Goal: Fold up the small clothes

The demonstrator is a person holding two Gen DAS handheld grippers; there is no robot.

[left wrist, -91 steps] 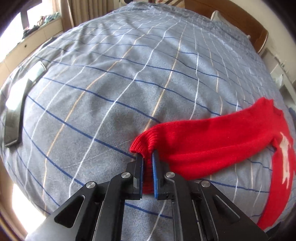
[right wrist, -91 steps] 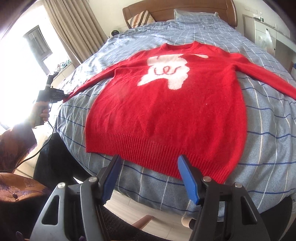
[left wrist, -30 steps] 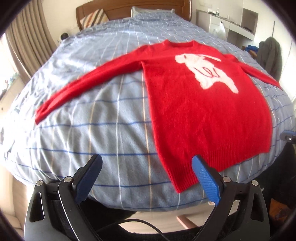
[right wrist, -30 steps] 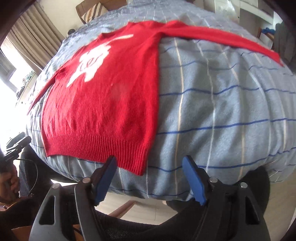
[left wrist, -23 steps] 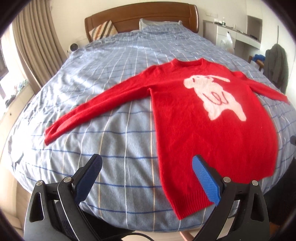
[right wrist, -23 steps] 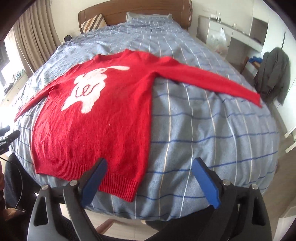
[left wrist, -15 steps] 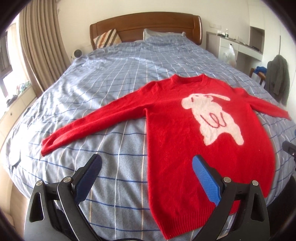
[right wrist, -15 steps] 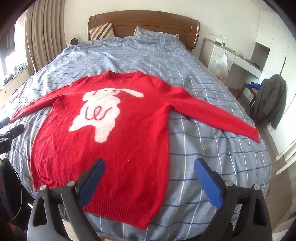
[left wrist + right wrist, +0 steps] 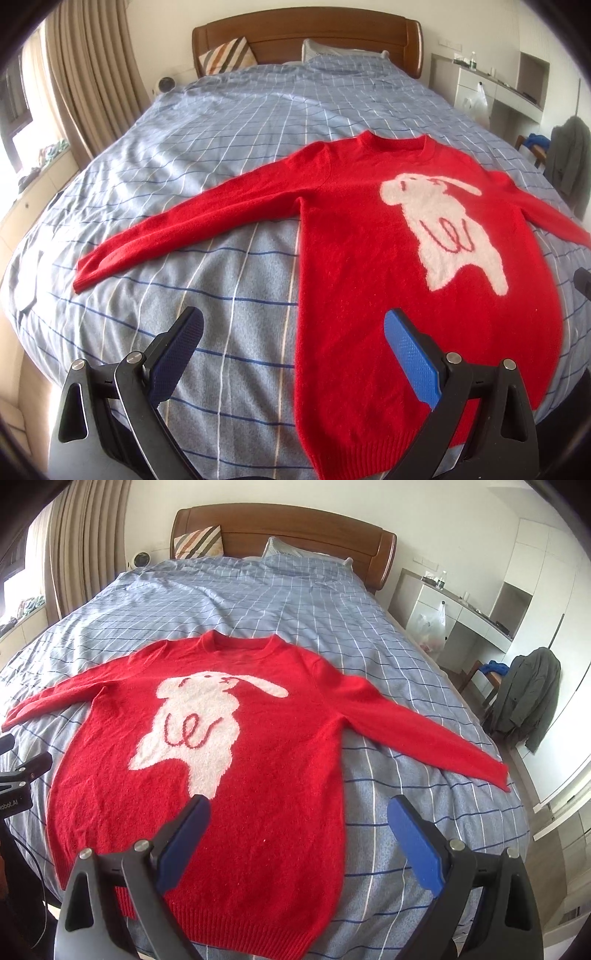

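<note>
Bed (image 9: 369, 635): both grippers tilted down, agape

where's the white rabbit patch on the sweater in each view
Left wrist view: the white rabbit patch sits right of centre, on the chest of the red sweater.
Right wrist view: the white rabbit patch sits left of centre, above the gripper's left-hand finger.
Shared landmark: the wooden headboard at the far end of the bed, top centre in both views.
</note>
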